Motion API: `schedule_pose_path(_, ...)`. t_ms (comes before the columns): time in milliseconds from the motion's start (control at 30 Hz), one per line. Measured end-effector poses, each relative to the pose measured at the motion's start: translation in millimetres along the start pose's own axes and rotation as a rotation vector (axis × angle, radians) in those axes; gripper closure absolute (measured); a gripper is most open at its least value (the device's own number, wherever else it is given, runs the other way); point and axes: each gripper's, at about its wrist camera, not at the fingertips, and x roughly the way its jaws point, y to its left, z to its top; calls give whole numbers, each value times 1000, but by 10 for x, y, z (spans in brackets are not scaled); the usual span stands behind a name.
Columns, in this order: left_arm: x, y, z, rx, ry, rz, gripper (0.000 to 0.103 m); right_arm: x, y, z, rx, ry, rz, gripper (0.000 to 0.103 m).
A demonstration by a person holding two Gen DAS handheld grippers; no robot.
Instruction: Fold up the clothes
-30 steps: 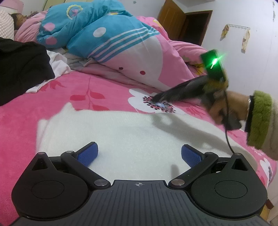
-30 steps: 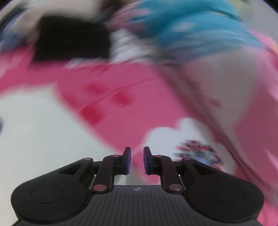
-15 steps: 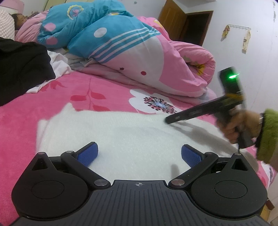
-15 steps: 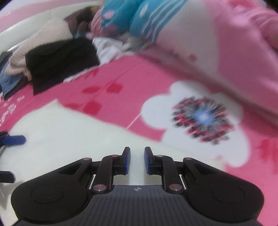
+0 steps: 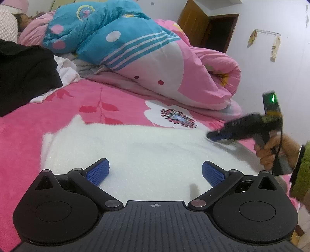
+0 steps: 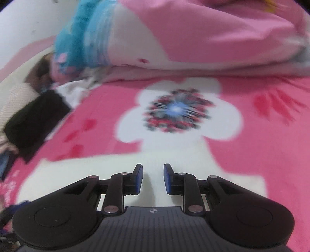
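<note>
A white fuzzy garment (image 5: 145, 151) lies spread flat on the pink flowered blanket (image 5: 108, 97). My left gripper (image 5: 155, 171) hovers low over its near part, jaws wide open and empty. In the left wrist view my right gripper (image 5: 214, 136), held by a hand (image 5: 271, 153) in a green cuff, points down at the garment's far right edge. In the right wrist view the right gripper (image 6: 153, 174) sits over the garment (image 6: 77, 174) near its edge. Its jaws are closing to a narrow gap, with nothing pinched between the blue pads (image 6: 138, 178).
A rolled pink and blue quilt (image 5: 155, 64) lies across the back of the bed. A black garment (image 5: 23, 73) and other clothes are heaped at the left. A person (image 5: 21, 18) lies at the far left corner. A brown door (image 5: 213, 33) stands behind.
The right gripper has swung to the right and dropped from above the flower print to the garment's right edge, rolling as it went. The left gripper has stayed put.
</note>
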Motion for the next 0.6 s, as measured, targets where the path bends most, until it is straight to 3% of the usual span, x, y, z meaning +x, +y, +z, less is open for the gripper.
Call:
schedule_pose_path(33,2,0,2,1,-1,2,0,-1,-187,15,60,-29,-17,101)
schedule_pose_path(67,0,6,10,-2,2,0,0,-39,-363,36,144,-62,-69,103)
schedule_pose_path(100,-4,10,21,-4,5,-2,0,-96,-532,58,239,-97,-139,97)
schedule_pose_path(133,-13,10,43,-8,10,1,0,-171,-622,58,281,-123,-196,97)
schedule_pose_path(167,-28,7,80,-10,10,7,0,-270,-635,40,288,-143,-190,97)
schedule_pose_path(300,-52,22,348,-46,-17,-19,0,-528,-431,-42,270,-177,-30,95)
schedule_pose_path(400,130,142,618,-114,34,-17,0,-326,-215,-31,265,-109,104,95)
schedule_pose_path(500,462,514,702,-228,118,74,3,4,-217,-51,360,-27,182,95)
schedule_pose_path(600,558,861,658,-325,155,72,7,-56,-591,-178,529,-72,213,101)
